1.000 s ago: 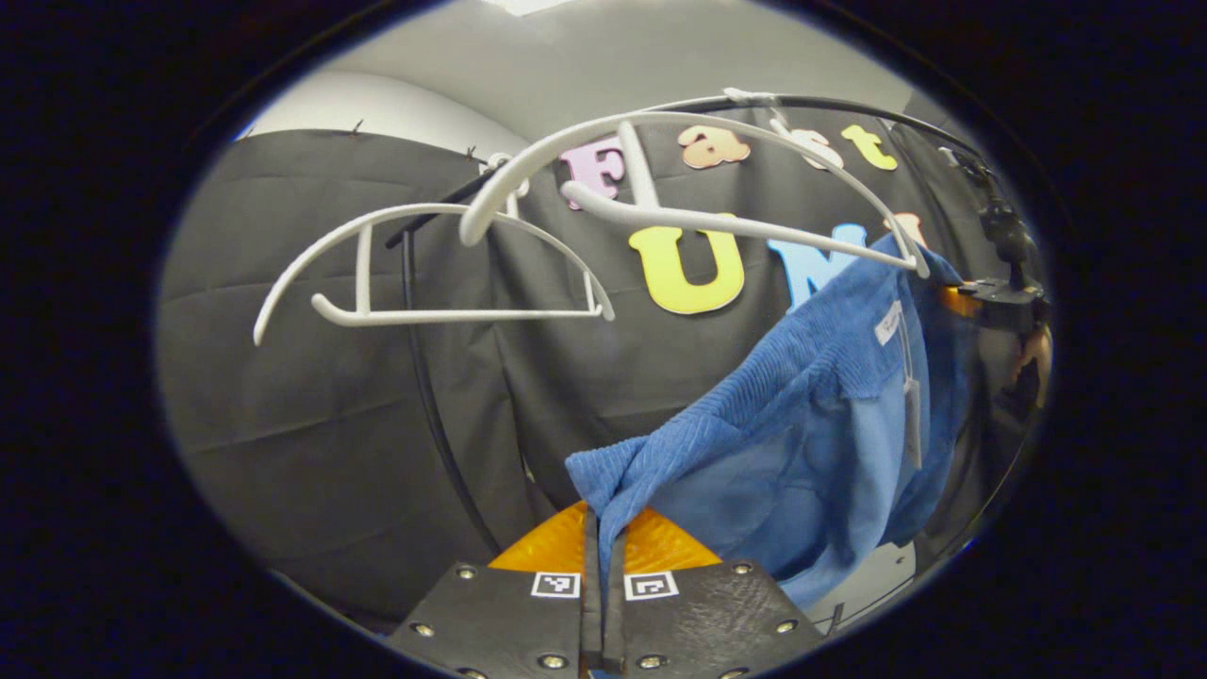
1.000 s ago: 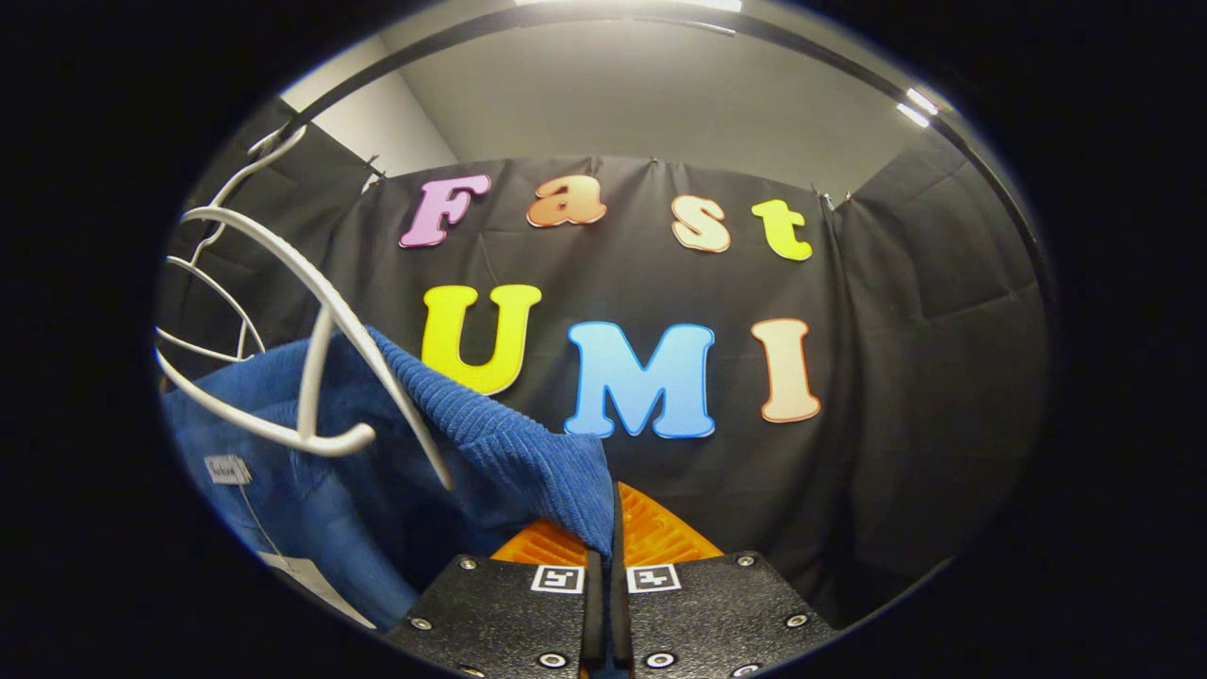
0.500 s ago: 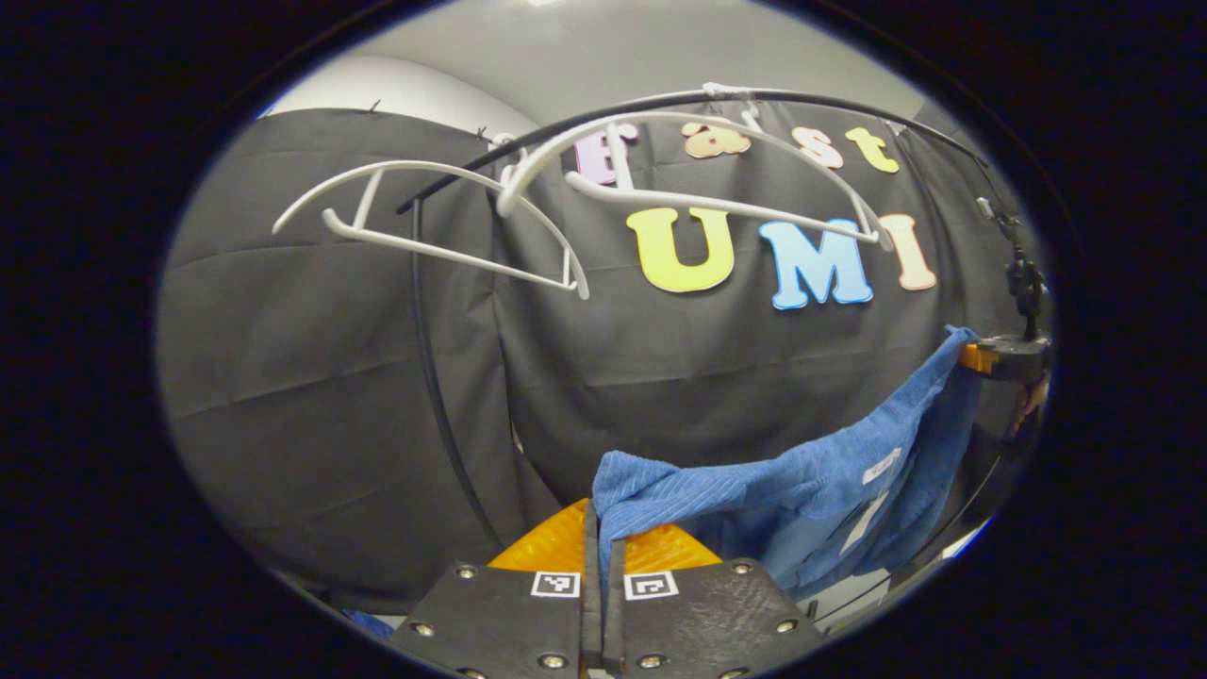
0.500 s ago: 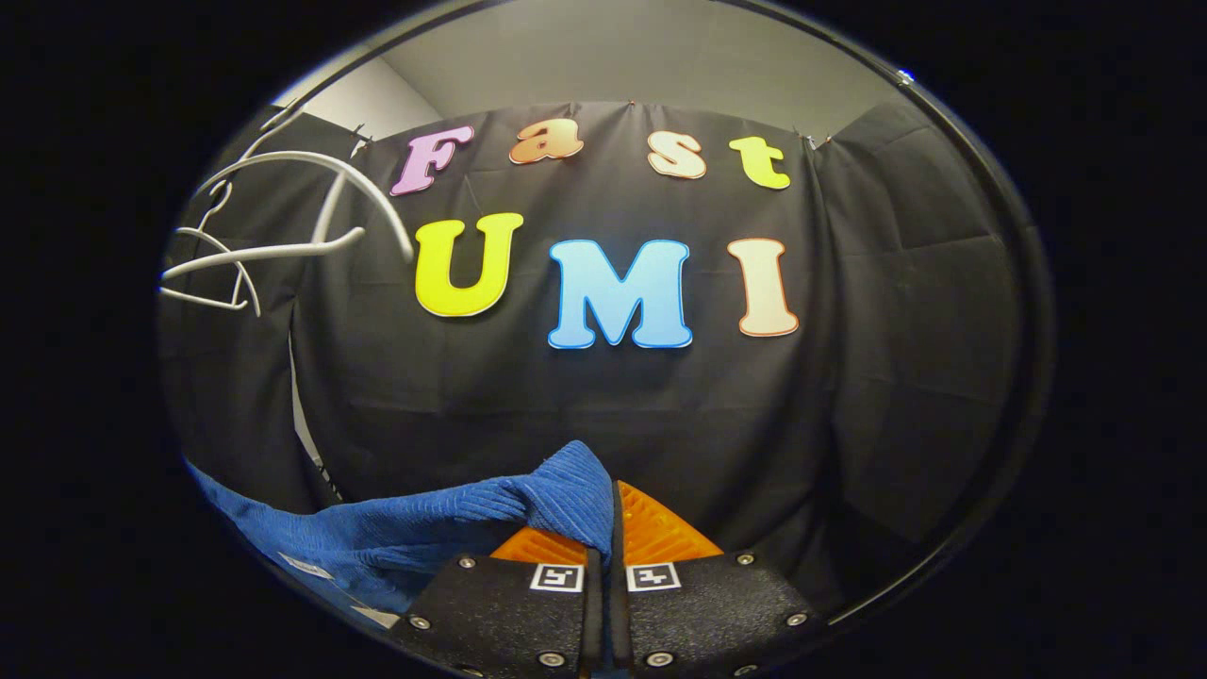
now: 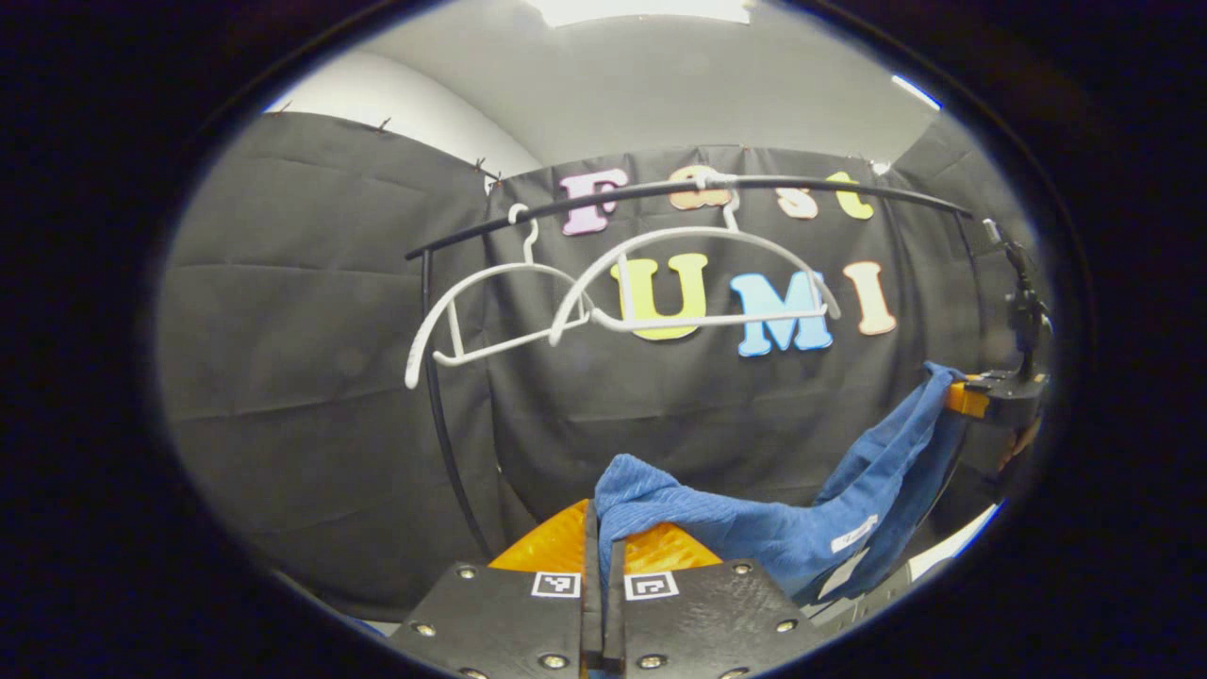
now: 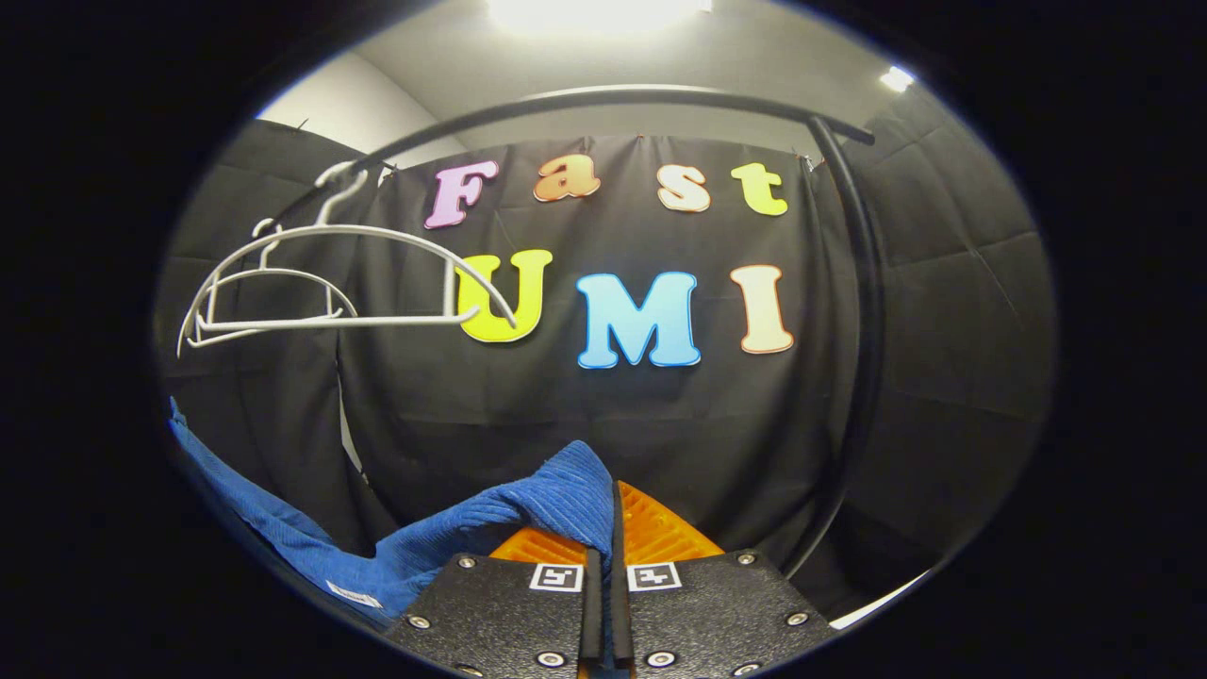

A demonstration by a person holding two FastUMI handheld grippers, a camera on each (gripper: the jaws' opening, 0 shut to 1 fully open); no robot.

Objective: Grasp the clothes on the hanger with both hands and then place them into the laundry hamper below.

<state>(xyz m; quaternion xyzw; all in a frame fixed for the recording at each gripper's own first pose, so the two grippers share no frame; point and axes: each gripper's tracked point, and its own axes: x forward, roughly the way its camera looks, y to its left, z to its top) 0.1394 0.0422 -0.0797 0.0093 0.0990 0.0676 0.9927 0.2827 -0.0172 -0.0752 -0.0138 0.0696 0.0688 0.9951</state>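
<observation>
In the left gripper view, a black metal clothes rail (image 5: 660, 191) arcs across the upper part of the booth, its upright running down at about nine o'clock from centre. Two bare white plastic hangers hook over the rail: the left white hanger (image 5: 481, 311) tilts with its outer end low, and the right white hanger (image 5: 702, 273) hangs just beside it, their inner ends overlapping. Below, at six o'clock, the left gripper (image 5: 601, 566) is clenched on one corner of a blue ribbed-knit garment (image 5: 754, 528), both fingers pressed together with the fabric pinched between them. The cloth sags from there toward three o'clock, where it rises to the far gripper (image 5: 990, 396), which holds its other end; a white label shows on the drooping stretch. The garment hangs well below the hangers, clear of both.

In the right gripper view, the same two white hangers appear at ten o'clock, one behind the other, under the curved rail, whose right upright drops at about two o'clock. The blue garment enters from the eight o'clock edge, dips low, then climbs to six o'clock, where the right gripper (image 6: 603, 575) grips its ribbed corner, the fingers closed tight on the fold. A pale strip of floor shows at about five o'clock.
</observation>
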